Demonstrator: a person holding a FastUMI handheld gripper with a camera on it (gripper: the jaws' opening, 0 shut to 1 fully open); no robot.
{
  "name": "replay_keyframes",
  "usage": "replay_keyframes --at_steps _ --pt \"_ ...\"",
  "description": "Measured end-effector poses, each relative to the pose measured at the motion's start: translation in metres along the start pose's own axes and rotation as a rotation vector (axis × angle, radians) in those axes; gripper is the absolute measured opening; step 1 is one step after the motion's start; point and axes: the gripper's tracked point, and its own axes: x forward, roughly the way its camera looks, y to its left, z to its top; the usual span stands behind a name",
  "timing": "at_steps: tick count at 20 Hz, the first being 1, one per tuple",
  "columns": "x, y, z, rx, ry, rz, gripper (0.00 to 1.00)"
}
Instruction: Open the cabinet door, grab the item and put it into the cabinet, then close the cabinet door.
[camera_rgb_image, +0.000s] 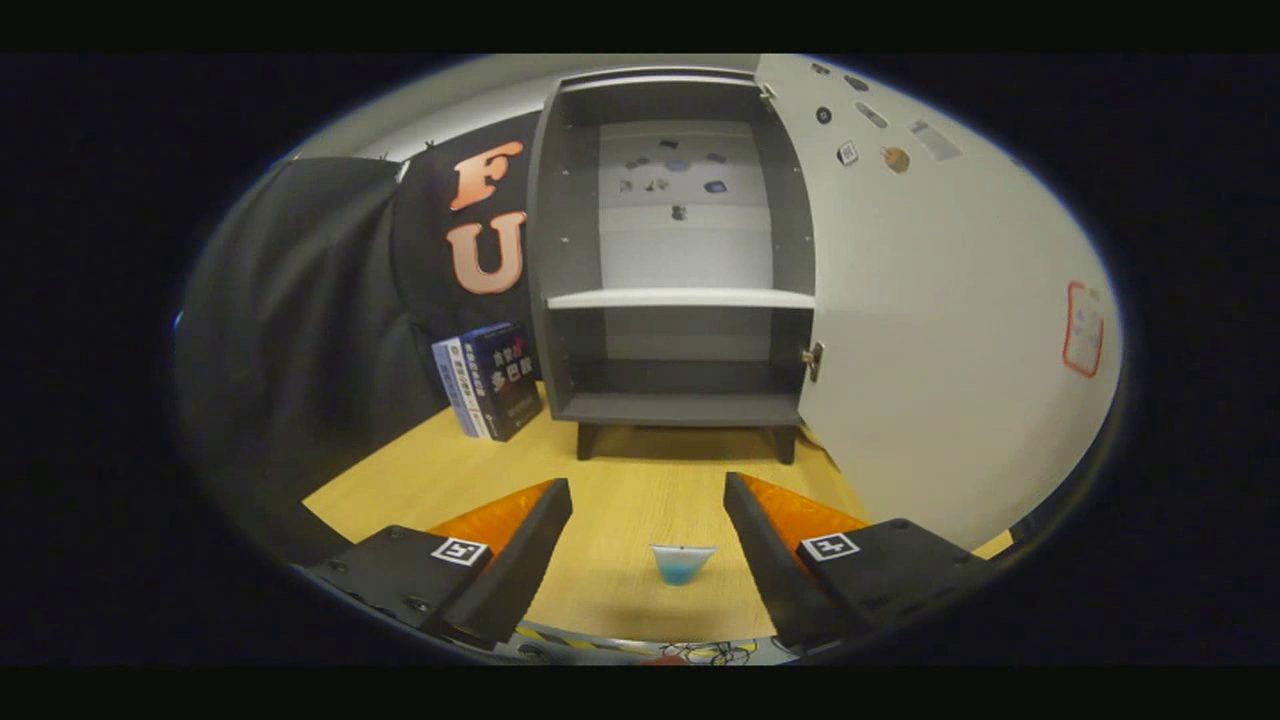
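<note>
your gripper is spread wide, with nothing held and neither finger touching anything. the item, a small clear cup-shaped thing with blue in its lower part, sits on the wooden table in the gap between your two fingers, nearer the right one but apart from both. beyond the fingers stands the grey cabinet on short dark legs, and its door is swung fully open to the right, so you look straight into it. a pale shelf splits the inside into an upper and a lower compartment; both look bare apart from small stickers on the back panel of the upper one. more stickers dot the inside face of the door. just left of the cabinet, a few books stand leaning on the table against the black cloth wall.
</note>
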Motion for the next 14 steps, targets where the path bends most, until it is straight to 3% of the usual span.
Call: replay_keyframes --at_steps 9,13,14 --pt "0.049 -0.006 -0.096 0.027 0.165 -0.048 0.98" --pt "0.055 -0.016 -0.108 0.05 0.183 -0.078 0.61" --pt "0.053 -0.014 -0.108 0.059 0.199 -0.074 0.58"
